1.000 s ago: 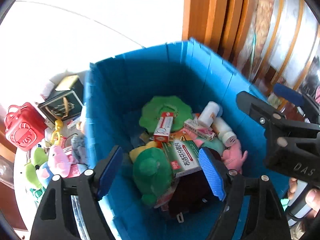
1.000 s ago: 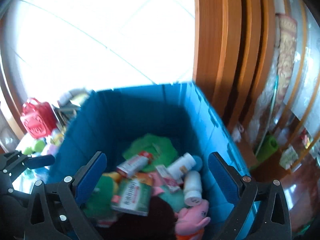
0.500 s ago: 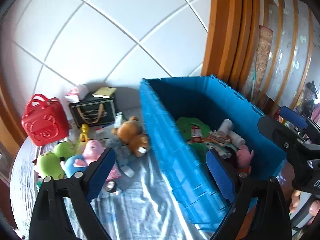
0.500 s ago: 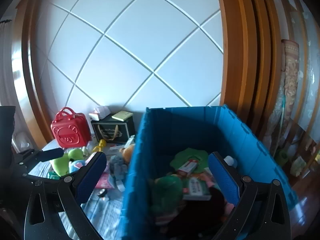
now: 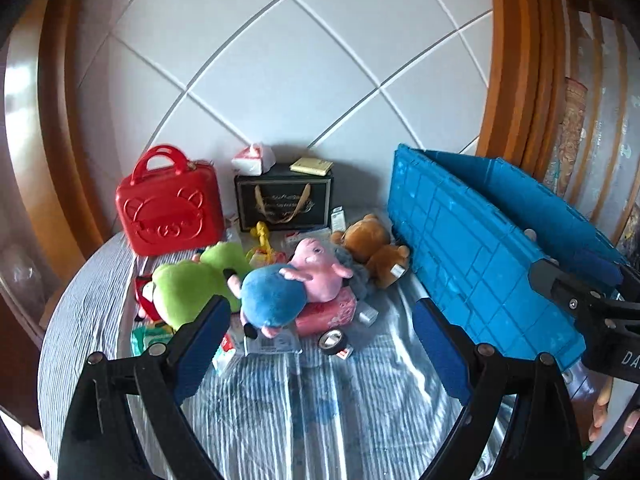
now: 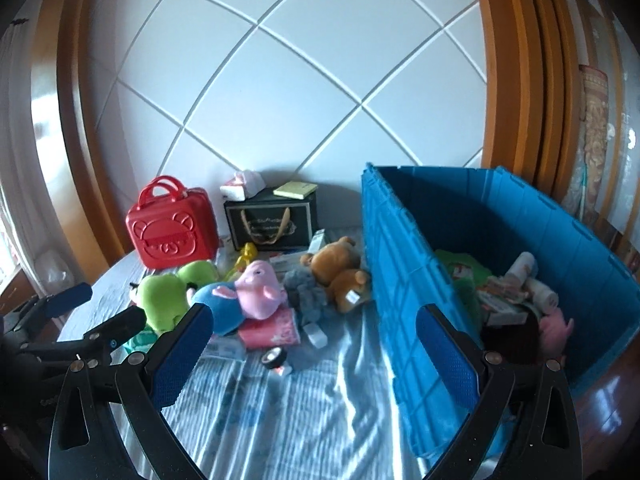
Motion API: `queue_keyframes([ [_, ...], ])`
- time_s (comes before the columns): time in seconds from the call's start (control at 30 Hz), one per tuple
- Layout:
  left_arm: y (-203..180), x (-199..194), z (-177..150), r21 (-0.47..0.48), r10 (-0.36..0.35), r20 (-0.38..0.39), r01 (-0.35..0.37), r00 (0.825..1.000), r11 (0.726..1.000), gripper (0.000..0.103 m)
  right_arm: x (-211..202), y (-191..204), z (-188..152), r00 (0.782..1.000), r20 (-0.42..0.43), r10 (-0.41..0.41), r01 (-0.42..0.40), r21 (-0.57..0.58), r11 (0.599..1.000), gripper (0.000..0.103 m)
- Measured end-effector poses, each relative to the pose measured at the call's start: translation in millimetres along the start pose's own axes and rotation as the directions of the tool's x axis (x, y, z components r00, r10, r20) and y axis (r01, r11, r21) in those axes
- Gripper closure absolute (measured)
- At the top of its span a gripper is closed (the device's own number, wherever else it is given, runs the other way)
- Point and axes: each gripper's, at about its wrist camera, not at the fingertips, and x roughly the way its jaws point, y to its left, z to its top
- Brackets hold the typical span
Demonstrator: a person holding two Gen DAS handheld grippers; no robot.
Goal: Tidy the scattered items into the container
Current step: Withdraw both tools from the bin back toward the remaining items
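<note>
Both grippers' jaws stand spread and empty: left gripper (image 5: pixel 320 336), right gripper (image 6: pixel 312 356). Ahead, a pink-and-blue pig plush (image 5: pixel 292 284) tops the pile on the striped tabletop (image 5: pixel 320 412), beside the blue crate (image 6: pixel 404 280). Best to straddle its soft body squarely, clear of the tape roll (image 5: pixel 332 341). Its packet labels are unreadable.

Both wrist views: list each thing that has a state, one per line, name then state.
blue crate: lid off, partly filled
left gripper: open, empty
right gripper: open, empty
red case: shut, upright
black gift bag: upright, notepad on top
pig plush: lying on the pile, outside the crate
brown bear: lying beside the crate wall
tape roll: on the cloth
</note>
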Motion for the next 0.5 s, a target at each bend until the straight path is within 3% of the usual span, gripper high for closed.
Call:
queue_keyframes([
  [0.13, 37, 36, -29, -0.107, 0.049, -0.116, -0.061, 0.992, 0.992, 0.01, 44, 17, -18, 0.993, -0.095, 0.068, -0.071, -0.029, 0.997, 0.0],
  [0.3, 87, 75, -66, -0.176, 0.155, -0.221, -0.196, 0.963, 0.965, 0.01, 109, 22, -40, 0.967, -0.216, 0.132, -0.137, -0.007, 0.991, 0.0],
  [0.5, 137, 104, -104, -0.196, 0.235, -0.3, -0.301, 0.924, 0.933, 0.01, 177, 22, -78, 0.924, -0.362, 0.126, -0.122, 0.033, 0.992, 0.0],
])
